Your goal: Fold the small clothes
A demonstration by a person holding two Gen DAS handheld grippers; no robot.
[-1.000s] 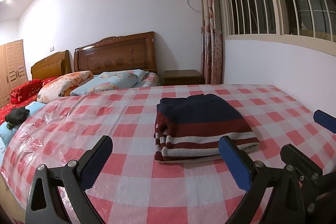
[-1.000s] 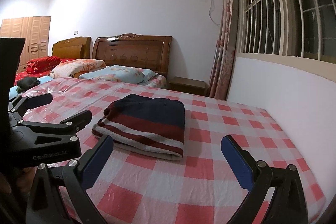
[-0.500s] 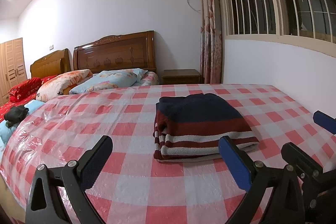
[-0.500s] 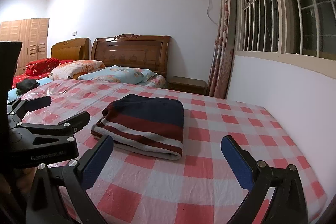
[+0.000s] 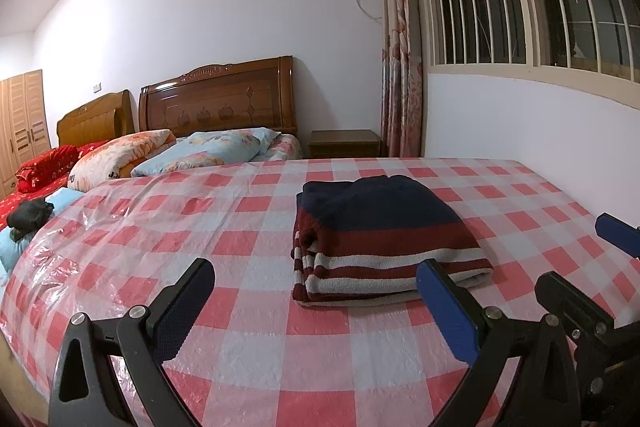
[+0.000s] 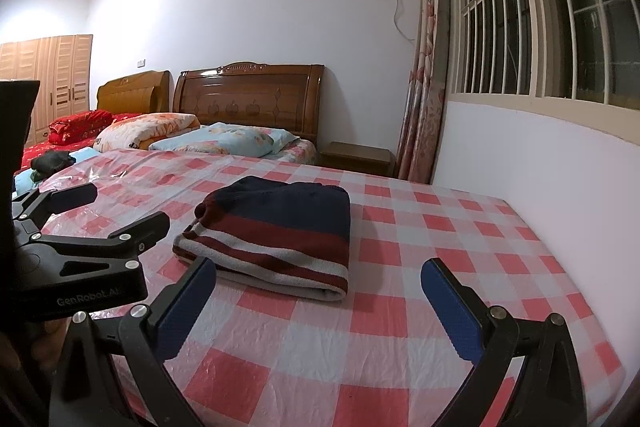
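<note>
Two grippers, left gripper [image 5: 314,307] and right gripper [image 6: 318,301], spread wide, empty; folded striped sweater [image 5: 380,239] on checked plastic sheet [image 5: 160,227]; slick sheet risks sliding, undoing fold.

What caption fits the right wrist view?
Open right gripper facing a folded striped sweater on the checked cover.

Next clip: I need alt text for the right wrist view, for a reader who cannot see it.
A folded striped sweater, navy, maroon and white, lies on a bed covered with a red-and-white checked plastic sheet. The open right claw hovers just short of it, empty, with the left claw, also open, at the left edge. Behind are pillows, wooden headboards and a barred window.
</note>
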